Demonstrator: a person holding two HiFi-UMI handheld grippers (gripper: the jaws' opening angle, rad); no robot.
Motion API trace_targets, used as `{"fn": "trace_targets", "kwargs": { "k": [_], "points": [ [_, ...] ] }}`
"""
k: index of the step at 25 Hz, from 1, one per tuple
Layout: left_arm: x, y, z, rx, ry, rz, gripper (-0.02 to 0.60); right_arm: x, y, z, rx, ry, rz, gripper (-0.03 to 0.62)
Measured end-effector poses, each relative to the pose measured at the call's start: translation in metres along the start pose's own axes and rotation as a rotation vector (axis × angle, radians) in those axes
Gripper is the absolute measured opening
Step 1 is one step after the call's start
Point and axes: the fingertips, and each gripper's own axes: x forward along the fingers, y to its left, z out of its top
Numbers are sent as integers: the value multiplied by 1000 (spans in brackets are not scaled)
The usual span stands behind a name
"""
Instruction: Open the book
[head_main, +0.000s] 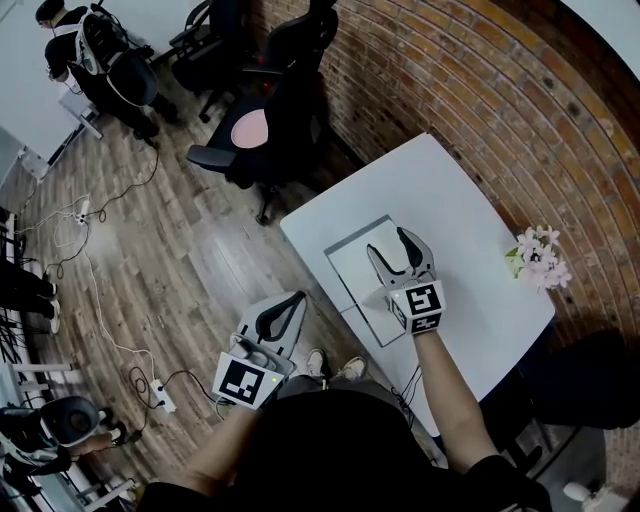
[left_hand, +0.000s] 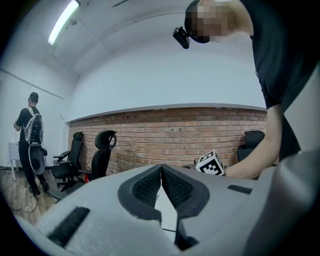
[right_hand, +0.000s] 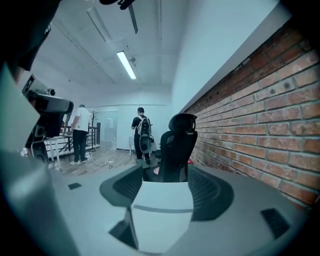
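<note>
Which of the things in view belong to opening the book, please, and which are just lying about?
Job in hand: book, right hand-held gripper, table.
Lying about: flowers, office chair, floor cables, power strip.

The worktop (head_main: 470, 215) lies open between the book (head_main: 352, 262) and the brick wall (head_main: 480, 90), with only the flowers (head_main: 540, 258) standing at its right end near the wall. The right gripper (head_main: 388, 243), jaws wide, hangs over the book and blocks the way down onto it. A chair (head_main: 270, 130) crowds the far left corner, and the left gripper (head_main: 297, 297) hovers off the near edge, over open floor (head_main: 180, 260).
</note>
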Motion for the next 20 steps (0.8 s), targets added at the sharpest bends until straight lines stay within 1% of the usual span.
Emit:
{"fn": "trace_targets", "kwargs": {
  "k": [4,9,18,19,20],
  "points": [
    [-4,-5,3,3,-10,-21,24,-9,1,6,-34,13,-18,261],
    [-9,-11,2,0,-19,-48,23,-24,0,7,-38,22,-59,261],
    [-11,-23,3,-15,-37,-115,23,-69,-5,-16,8,82,-171,258],
    [-10,-25,2,-17,-37,-124,23,-76,-7,-18,17,89,-188,249],
    [-9,-26,3,-17,-40,-133,23,-83,-10,-21,32,94,-204,223]
  ]
}}
